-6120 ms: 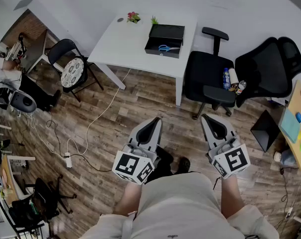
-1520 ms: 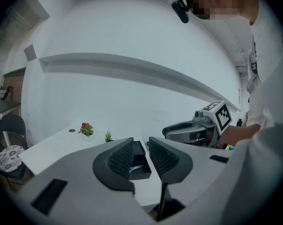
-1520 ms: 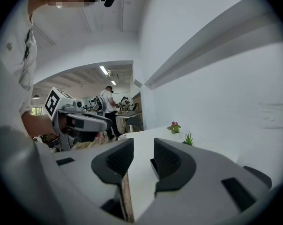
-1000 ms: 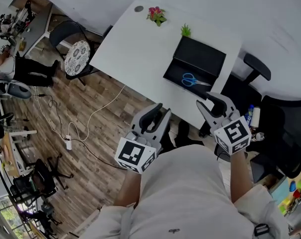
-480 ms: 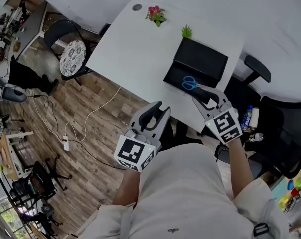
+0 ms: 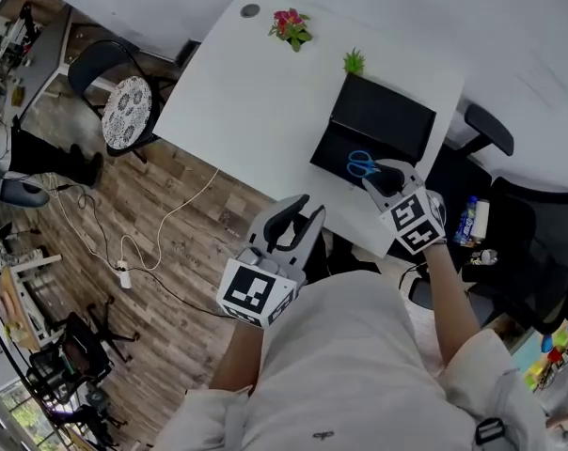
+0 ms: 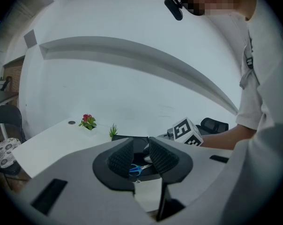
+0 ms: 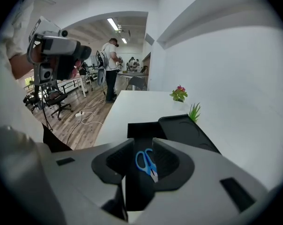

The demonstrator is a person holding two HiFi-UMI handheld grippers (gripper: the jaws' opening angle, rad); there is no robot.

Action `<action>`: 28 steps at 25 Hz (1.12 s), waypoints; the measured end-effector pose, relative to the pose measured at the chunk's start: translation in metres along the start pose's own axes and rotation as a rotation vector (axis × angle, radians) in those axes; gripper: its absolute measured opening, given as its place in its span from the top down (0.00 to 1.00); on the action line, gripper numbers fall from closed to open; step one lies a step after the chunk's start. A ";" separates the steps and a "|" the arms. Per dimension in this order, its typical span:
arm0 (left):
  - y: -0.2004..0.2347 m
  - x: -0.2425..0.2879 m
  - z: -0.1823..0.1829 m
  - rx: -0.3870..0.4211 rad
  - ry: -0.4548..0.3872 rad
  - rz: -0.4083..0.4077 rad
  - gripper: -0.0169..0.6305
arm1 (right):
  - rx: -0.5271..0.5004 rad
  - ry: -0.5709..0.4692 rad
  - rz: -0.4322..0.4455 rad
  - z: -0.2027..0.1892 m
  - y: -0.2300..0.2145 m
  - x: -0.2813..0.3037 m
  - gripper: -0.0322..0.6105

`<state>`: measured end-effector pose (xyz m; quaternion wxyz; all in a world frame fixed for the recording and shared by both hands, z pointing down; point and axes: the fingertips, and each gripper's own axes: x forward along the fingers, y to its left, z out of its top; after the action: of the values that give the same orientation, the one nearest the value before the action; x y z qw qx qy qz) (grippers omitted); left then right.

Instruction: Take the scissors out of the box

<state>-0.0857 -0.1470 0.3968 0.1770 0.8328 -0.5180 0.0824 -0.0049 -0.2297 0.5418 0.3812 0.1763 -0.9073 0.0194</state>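
Right tongs (image 6: 383,178), jaws apart, hover over the black box (image 6: 336,153) at the worktop's (image 6: 256,92) three o'clock edge, blue scissors (image 6: 362,164) lying inside beneath; left tongs (image 6: 298,216) gape empty at its seven o'clock.

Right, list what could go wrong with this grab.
The scissors lie flat in the box, so the right gripper, jaws open, might strike its floor or wall and miss. The box sits near the table edge with the left gripper away from it; a snag could drag it.
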 end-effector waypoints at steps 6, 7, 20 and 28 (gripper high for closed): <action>0.017 0.010 0.000 -0.012 0.025 -0.013 0.80 | -0.049 0.103 0.024 -0.018 -0.006 0.032 0.75; 0.019 0.012 0.000 -0.014 0.028 -0.015 0.80 | -0.064 0.125 0.033 -0.023 -0.006 0.037 0.76; 0.037 0.024 -0.011 -0.037 0.082 -0.032 0.80 | -0.138 0.259 0.087 -0.052 0.001 0.078 0.79; 0.051 0.027 -0.013 -0.052 0.101 -0.020 0.80 | -0.143 0.304 0.103 -0.060 -0.002 0.095 0.79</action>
<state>-0.1179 -0.1851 0.4284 0.2256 0.8278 -0.5020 0.1090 -0.0239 -0.2507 0.6504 0.5241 0.0970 -0.8461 0.0005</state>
